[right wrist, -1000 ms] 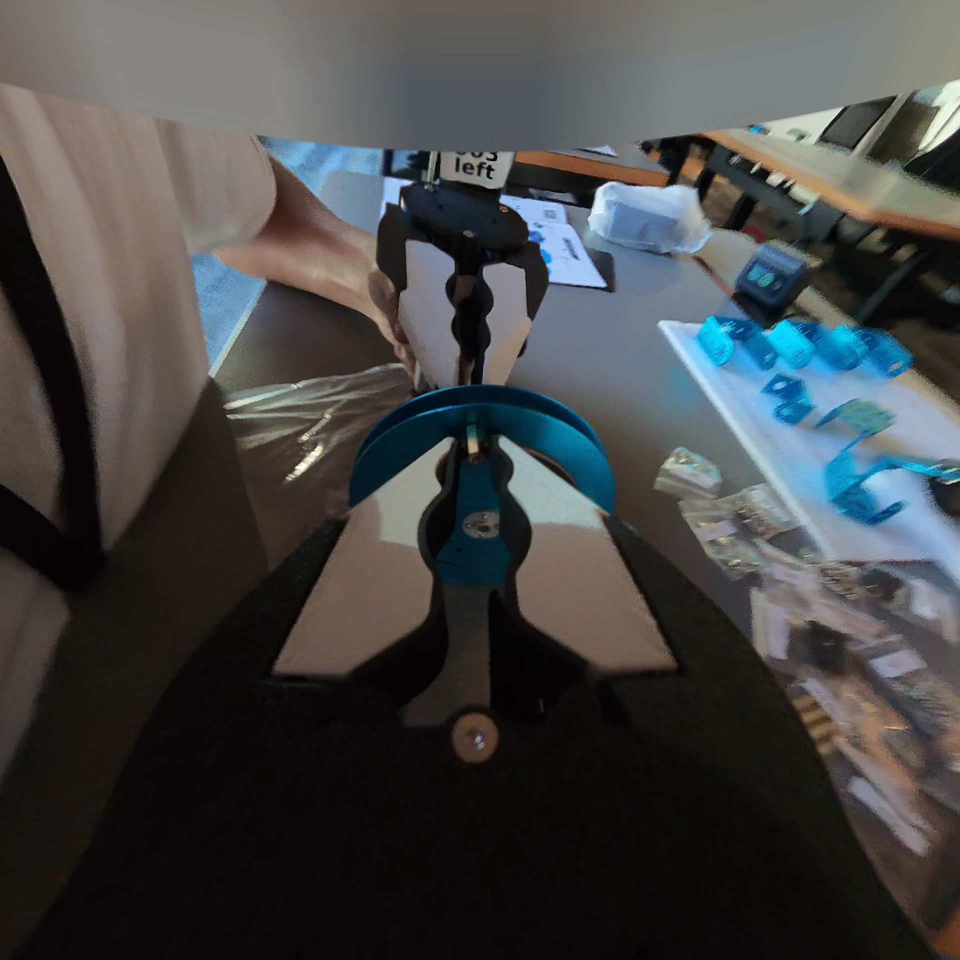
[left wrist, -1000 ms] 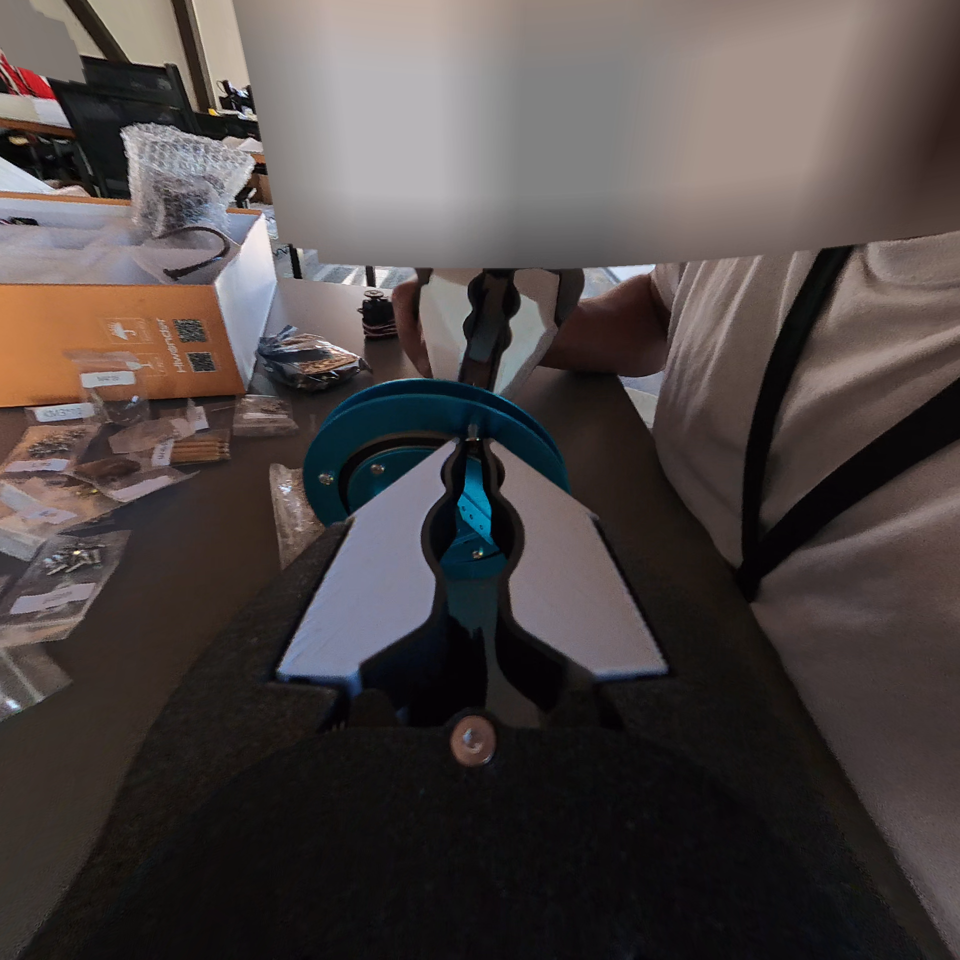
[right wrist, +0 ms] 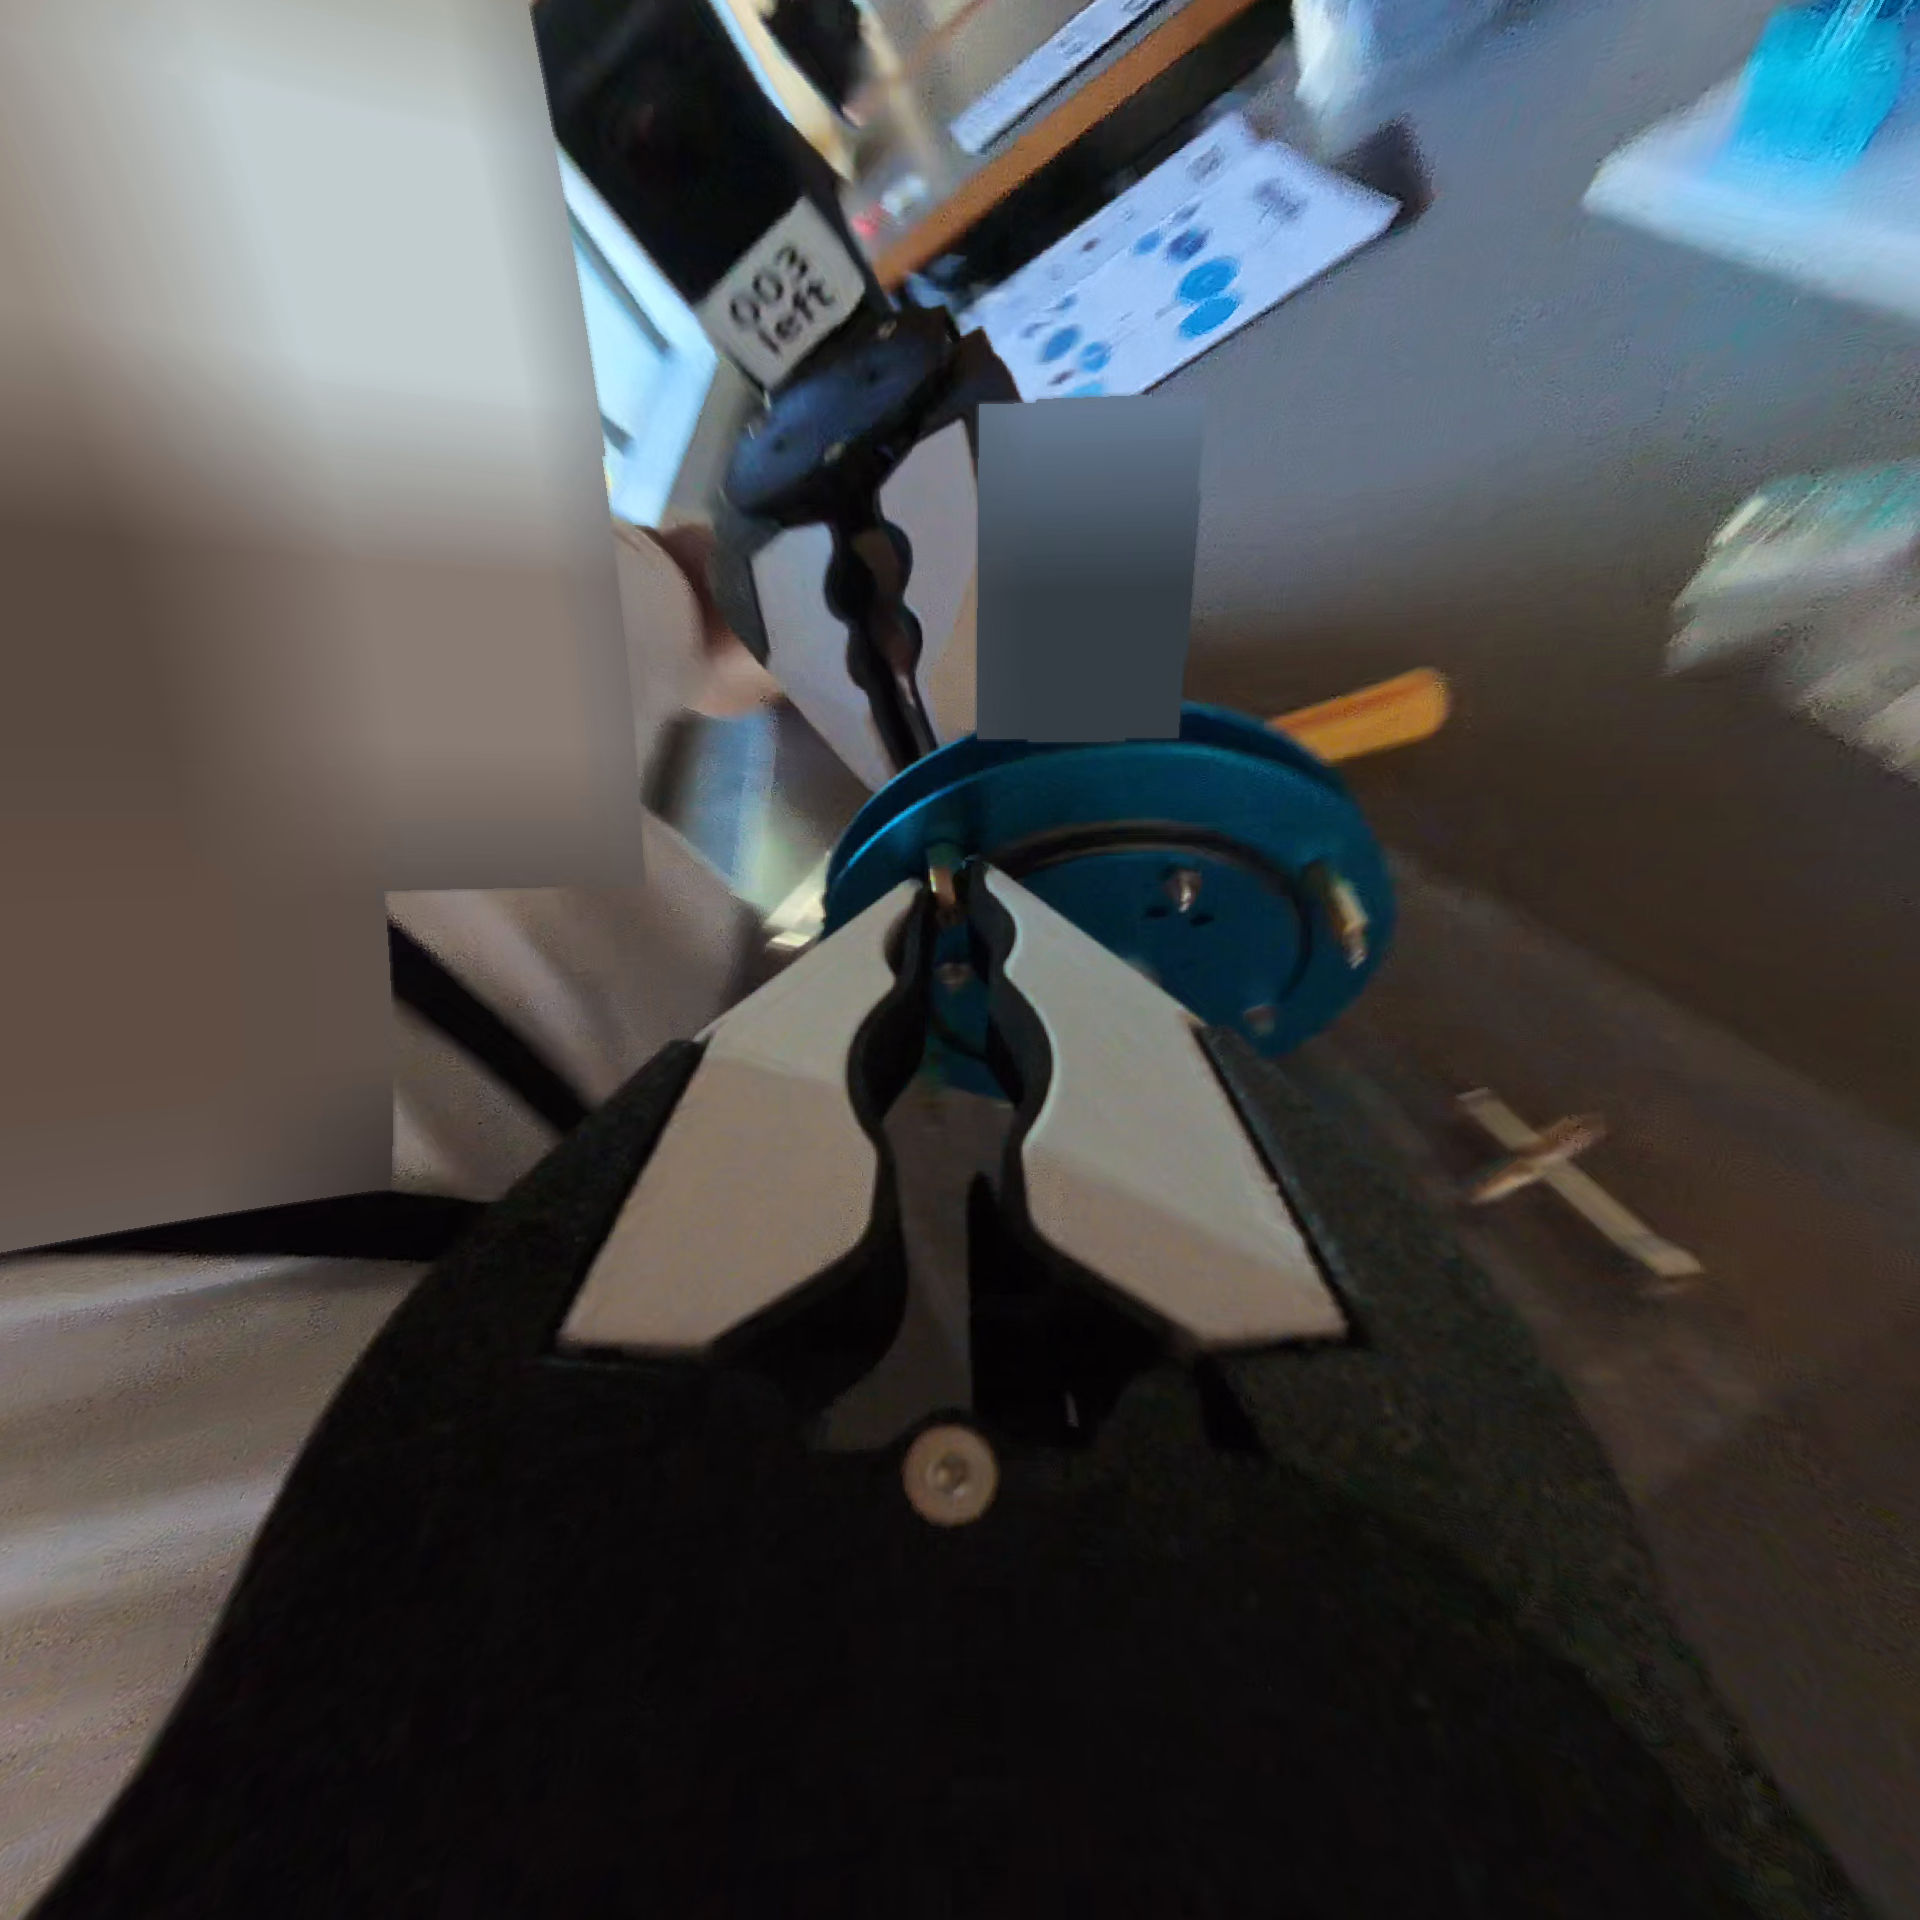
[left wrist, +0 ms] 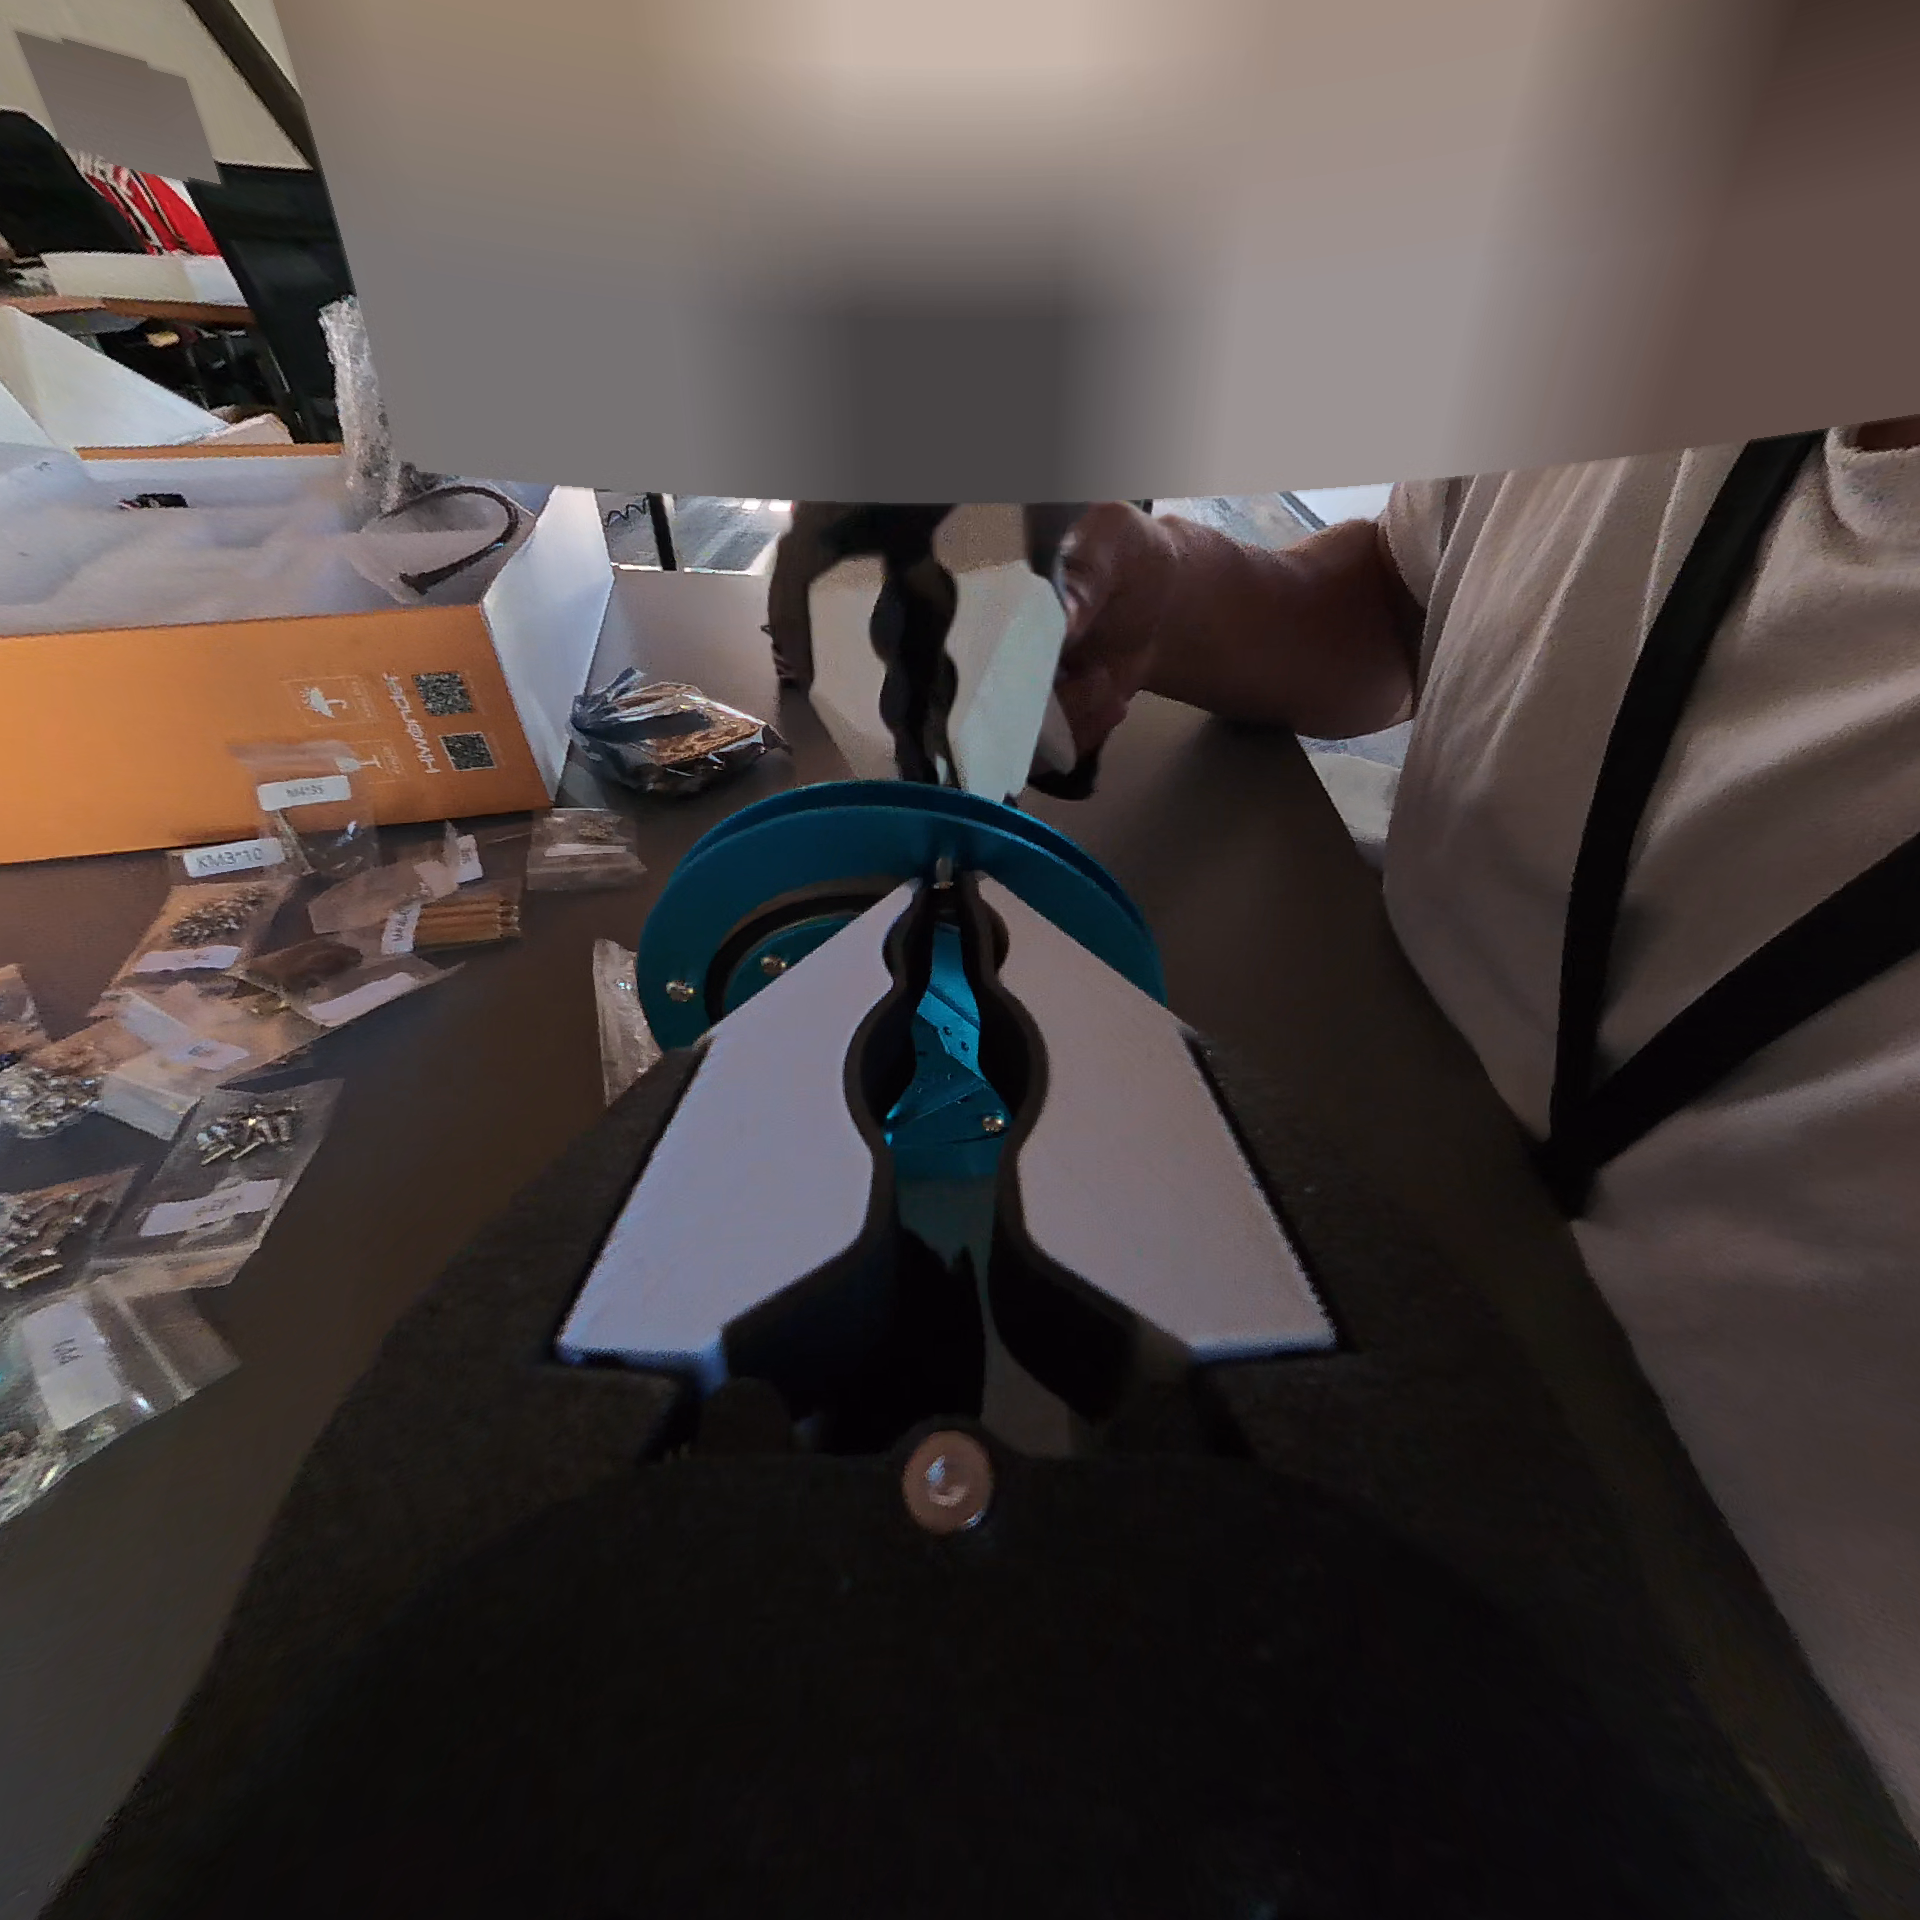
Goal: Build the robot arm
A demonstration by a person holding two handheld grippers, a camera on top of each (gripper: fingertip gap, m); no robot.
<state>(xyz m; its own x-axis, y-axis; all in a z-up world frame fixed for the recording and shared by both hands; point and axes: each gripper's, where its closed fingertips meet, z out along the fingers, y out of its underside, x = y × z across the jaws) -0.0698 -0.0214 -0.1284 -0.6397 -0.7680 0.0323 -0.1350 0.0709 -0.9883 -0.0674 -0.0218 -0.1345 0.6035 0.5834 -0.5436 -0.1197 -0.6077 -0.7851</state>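
Between our two grippers sits a blue wheel [left wrist: 894,842], above the dark counter [left wrist: 436,1122]. Our left gripper [left wrist: 943,883] is clenched on a small pin at its rim, and our right gripper [right wrist: 951,878] pinches the opposite rim. Little bags of screws [left wrist: 239,1132] and an orange box [left wrist: 208,717] lie nearby to the left.

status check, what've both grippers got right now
Left gripper shut on blue disc assembly. Right gripper shut on its opposite rim, a small metal post at its tips. Disc tilted, above the dark table; nothing between them.
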